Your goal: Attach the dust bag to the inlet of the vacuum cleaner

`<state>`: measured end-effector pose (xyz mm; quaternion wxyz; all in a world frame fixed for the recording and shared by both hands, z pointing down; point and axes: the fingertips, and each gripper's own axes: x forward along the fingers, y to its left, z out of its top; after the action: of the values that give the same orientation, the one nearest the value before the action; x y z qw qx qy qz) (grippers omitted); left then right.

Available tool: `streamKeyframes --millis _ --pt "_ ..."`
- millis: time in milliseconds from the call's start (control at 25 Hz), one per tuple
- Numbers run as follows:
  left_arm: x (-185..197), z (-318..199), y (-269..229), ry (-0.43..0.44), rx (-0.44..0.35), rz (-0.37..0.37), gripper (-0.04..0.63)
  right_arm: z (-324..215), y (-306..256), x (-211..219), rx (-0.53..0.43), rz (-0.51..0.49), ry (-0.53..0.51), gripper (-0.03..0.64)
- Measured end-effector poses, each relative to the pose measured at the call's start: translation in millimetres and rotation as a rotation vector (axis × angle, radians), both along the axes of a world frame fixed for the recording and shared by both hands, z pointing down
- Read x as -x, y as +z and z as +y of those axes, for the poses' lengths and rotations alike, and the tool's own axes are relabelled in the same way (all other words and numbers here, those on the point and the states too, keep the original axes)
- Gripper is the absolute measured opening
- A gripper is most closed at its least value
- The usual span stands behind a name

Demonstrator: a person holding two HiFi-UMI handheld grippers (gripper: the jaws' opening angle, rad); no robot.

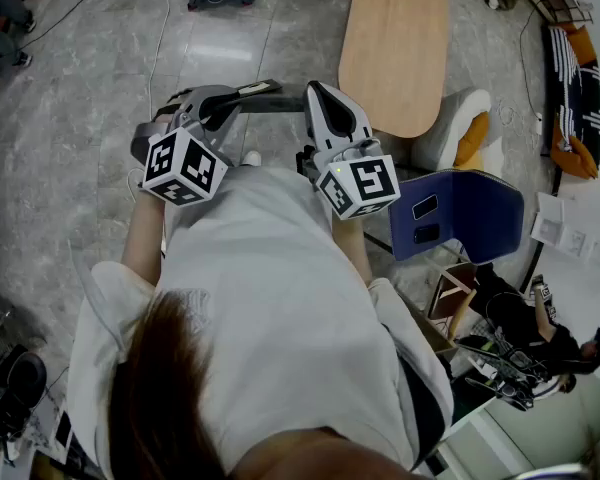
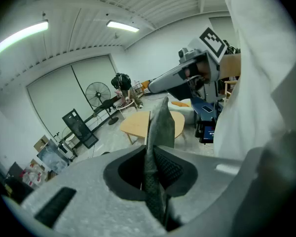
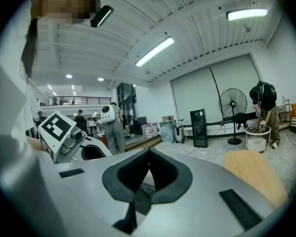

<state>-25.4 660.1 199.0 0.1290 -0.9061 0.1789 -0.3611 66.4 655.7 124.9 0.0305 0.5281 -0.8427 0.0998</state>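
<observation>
I am pinching the grey dust bag (image 2: 160, 127) in the nearly closed left tool (image 2: 149, 152), its edge sticking up toward 12 o'clock, while the right tool (image 3: 148, 154), at its 3 o'clock, is resting fully closed, empty.

Grey tiled floor (image 1: 70, 78) with an oval wooden table (image 1: 395, 43)

Right claw (image 3: 148, 154), jaws together

ahead-left: bare floor (image 1: 90, 98), open | ahead-right: wooden bench (image 1: 395, 43) blocks | right: white stool (image 1: 445, 128), blue panel (image 1: 470, 213) crowd | rear: person's torso (image 1: 270, 298), close | left gripper (image 2: 153, 149): dust bag (image 2: 163, 122) fills fingers' gap
</observation>
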Motion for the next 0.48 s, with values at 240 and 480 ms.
streamKeyframes --millis 240,480 --pt "-3.9 -4.3 1.6 -0.002 0.008 0.001 0.040 -4.5 1.3 -3.9 0.006 0.001 -0.005 0.002" --pt "-6.0 -4.0 2.4 -0.011 0.009 0.002 0.040 -2.4 2.8 -7.7 0.006 0.004 -0.013 0.002"
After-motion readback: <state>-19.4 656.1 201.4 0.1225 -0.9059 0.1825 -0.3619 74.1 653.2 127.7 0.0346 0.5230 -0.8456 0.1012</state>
